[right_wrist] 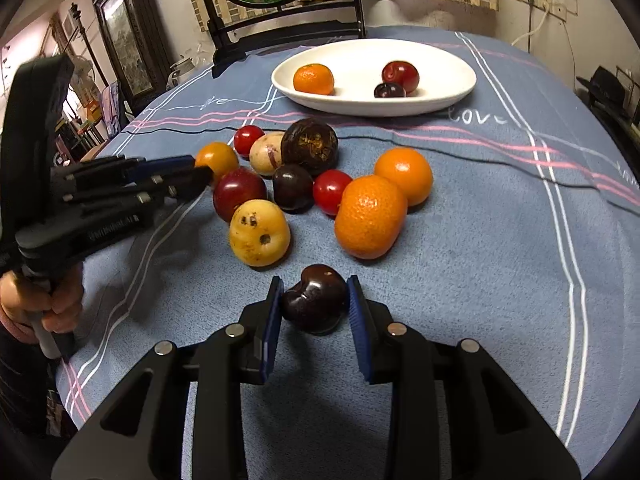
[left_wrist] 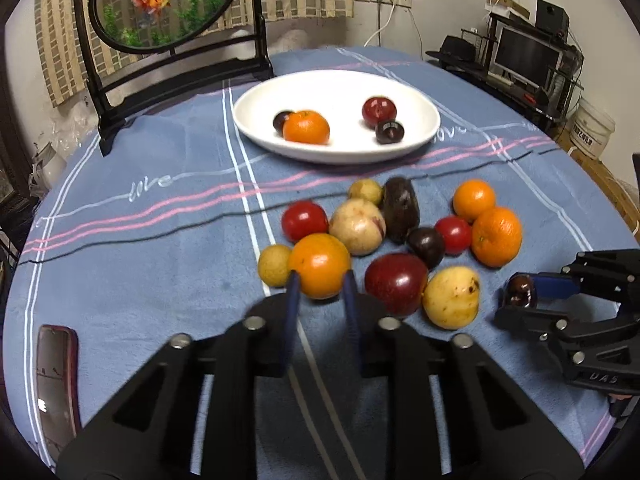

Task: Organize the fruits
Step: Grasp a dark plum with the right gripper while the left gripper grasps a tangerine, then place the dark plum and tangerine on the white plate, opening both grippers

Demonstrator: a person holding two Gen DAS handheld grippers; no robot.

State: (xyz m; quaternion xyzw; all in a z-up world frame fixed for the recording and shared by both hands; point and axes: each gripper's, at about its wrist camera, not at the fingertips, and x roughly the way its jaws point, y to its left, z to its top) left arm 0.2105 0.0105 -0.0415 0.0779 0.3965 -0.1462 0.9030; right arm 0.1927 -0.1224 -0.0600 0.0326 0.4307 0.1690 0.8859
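right wrist view: right gripper [right_wrist: 314,300] fingers clamp a glossy dark cherry [right_wrist: 314,300]; left gripper [left_wrist: 320,284] fingers flank an orange [left_wrist: 319,266].

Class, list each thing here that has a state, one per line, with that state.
Left tongs: fingers either side of an orange, contact unclear.
Right tongs: closed on a dark cherry.
White plate: holds four fruits.
Phone: flat, screen dark.

Phone [left_wrist: 56,380] cut off by edge; plum [left_wrist: 282,121] half-hidden behind orange [left_wrist: 306,127].
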